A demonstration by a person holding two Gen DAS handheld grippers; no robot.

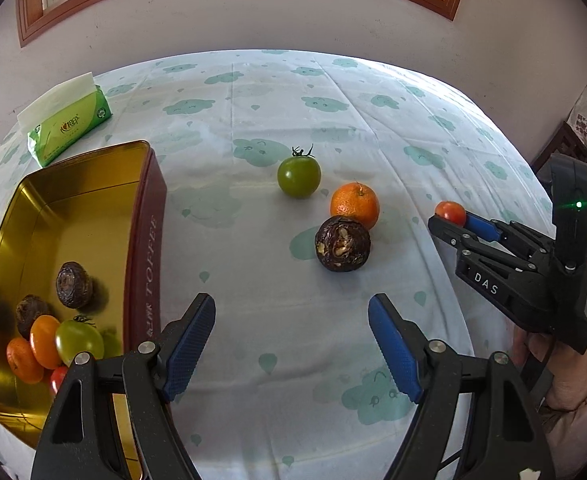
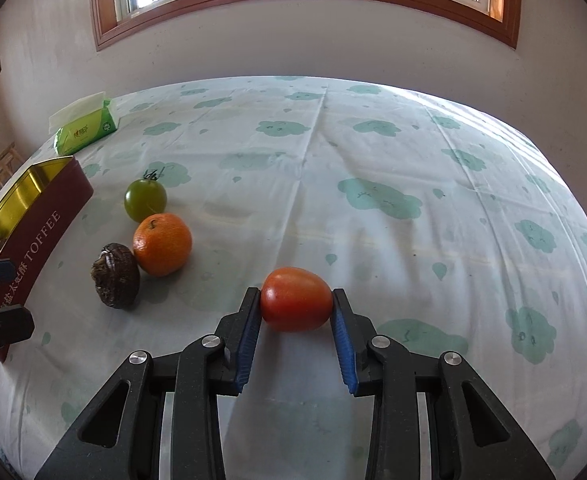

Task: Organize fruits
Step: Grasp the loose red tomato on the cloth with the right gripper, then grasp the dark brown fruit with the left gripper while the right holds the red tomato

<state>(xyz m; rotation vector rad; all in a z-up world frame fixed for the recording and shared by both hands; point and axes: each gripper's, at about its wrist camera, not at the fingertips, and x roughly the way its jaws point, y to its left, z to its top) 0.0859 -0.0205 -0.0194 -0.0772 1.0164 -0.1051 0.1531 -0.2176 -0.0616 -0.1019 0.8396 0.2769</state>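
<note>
Right gripper (image 2: 296, 300) clamped on red tomato (image 2: 296, 299), lower centre of frame. Left gripper (image 1: 291, 344) agape, empty, bottom centre. Risk: smooth tomato pinched only at fingertips, may squirt out before reaching toffee tin (image 1: 149, 240), left edge.

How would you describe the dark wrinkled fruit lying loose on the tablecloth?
Right of the gold-lined toffee tin, three fruits cluster on the cloud-print tablecloth. The dark brown wrinkled fruit touches the round orange; only it is rough, with a cracked pale patch.

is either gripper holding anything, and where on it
The right gripper holds the red tomato, pinched across its two sides. The left gripper is open, empty.
</note>
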